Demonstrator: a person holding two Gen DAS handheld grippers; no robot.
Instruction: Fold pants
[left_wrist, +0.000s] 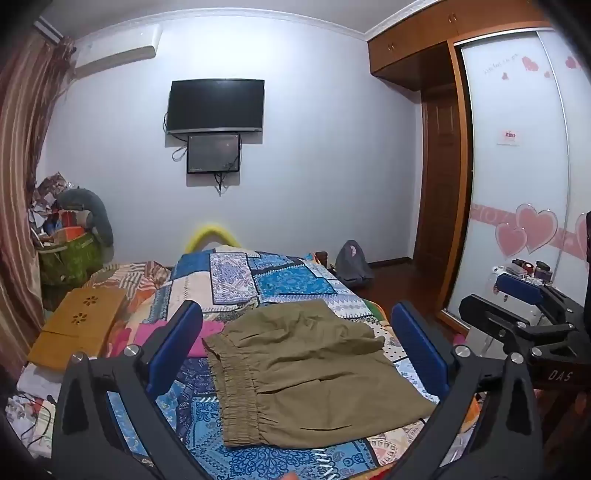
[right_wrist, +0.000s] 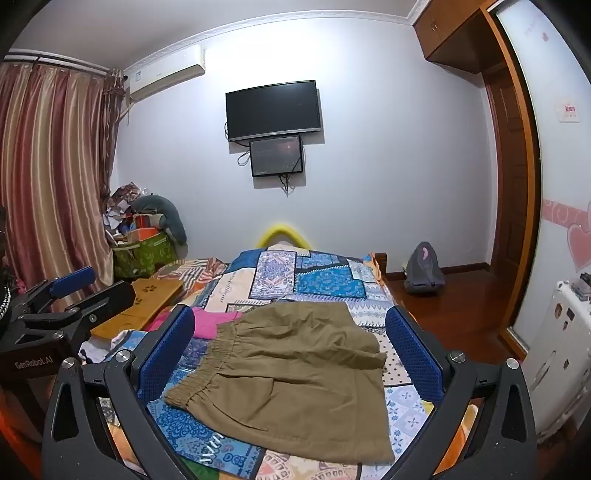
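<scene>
Olive-brown pants (left_wrist: 306, 373) lie folded flat on the patchwork bedspread (left_wrist: 273, 280), elastic waistband toward the left. They also show in the right wrist view (right_wrist: 295, 376). My left gripper (left_wrist: 299, 347) is open and empty, held above the near part of the pants. My right gripper (right_wrist: 291, 350) is open and empty too, held above the pants. The right gripper shows at the right edge of the left wrist view (left_wrist: 524, 314), and the left gripper at the left edge of the right wrist view (right_wrist: 70, 295).
A pink garment (right_wrist: 210, 323) lies left of the pants. A wooden lap tray (left_wrist: 79, 325) sits on the bed's left side. A grey backpack (right_wrist: 423, 269) rests on the floor by the wall. A white appliance (right_wrist: 565, 350) stands at the right.
</scene>
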